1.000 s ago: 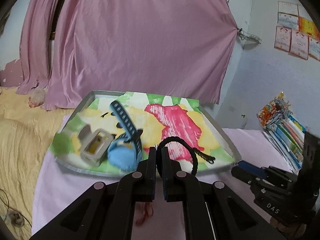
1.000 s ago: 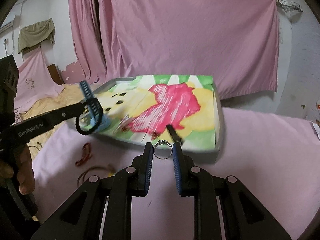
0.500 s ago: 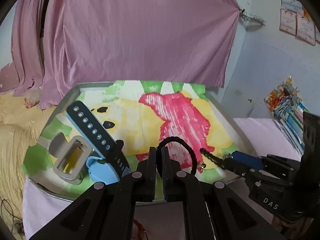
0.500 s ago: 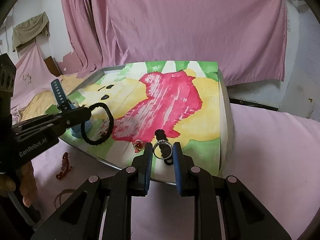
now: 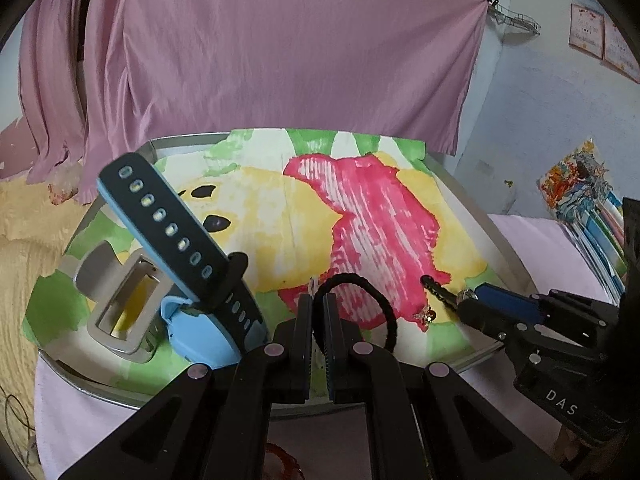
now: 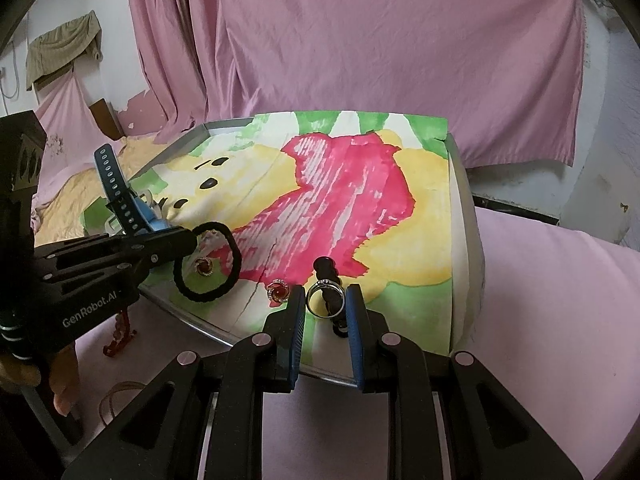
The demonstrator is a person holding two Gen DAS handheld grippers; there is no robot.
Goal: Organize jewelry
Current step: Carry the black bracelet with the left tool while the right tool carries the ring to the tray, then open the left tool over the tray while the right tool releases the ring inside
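Observation:
My left gripper (image 5: pixel 318 300) is shut on a black hair band (image 5: pixel 374 300), whose loop (image 6: pixel 208 264) hangs over the near edge of the metal tray (image 6: pixel 466 208). A colourful painted sheet (image 5: pixel 360 216) lines the tray. My right gripper (image 6: pixel 325 300) is shut on a silver ring (image 6: pixel 325 300) above the tray's front part, and its blue-padded tip (image 5: pixel 494 298) shows in the left wrist view. On the sheet lie a blue watch (image 5: pixel 188 276), a grey clip (image 5: pixel 116 300), a black twisted piece (image 6: pixel 328 276) and two red-stone earrings (image 6: pixel 278 292).
The tray rests on a pink cloth (image 6: pixel 560 320). A red ornament (image 6: pixel 118 334) and a thin brown loop (image 6: pixel 116 396) lie on the cloth to the left of the tray. Pink curtains (image 5: pixel 260 48) hang behind. Stacked books (image 5: pixel 588 204) sit at the right.
Both grippers have moved forward over the tray. The hair band and the ring now hang above the painted sheet instead of in front of the tray.

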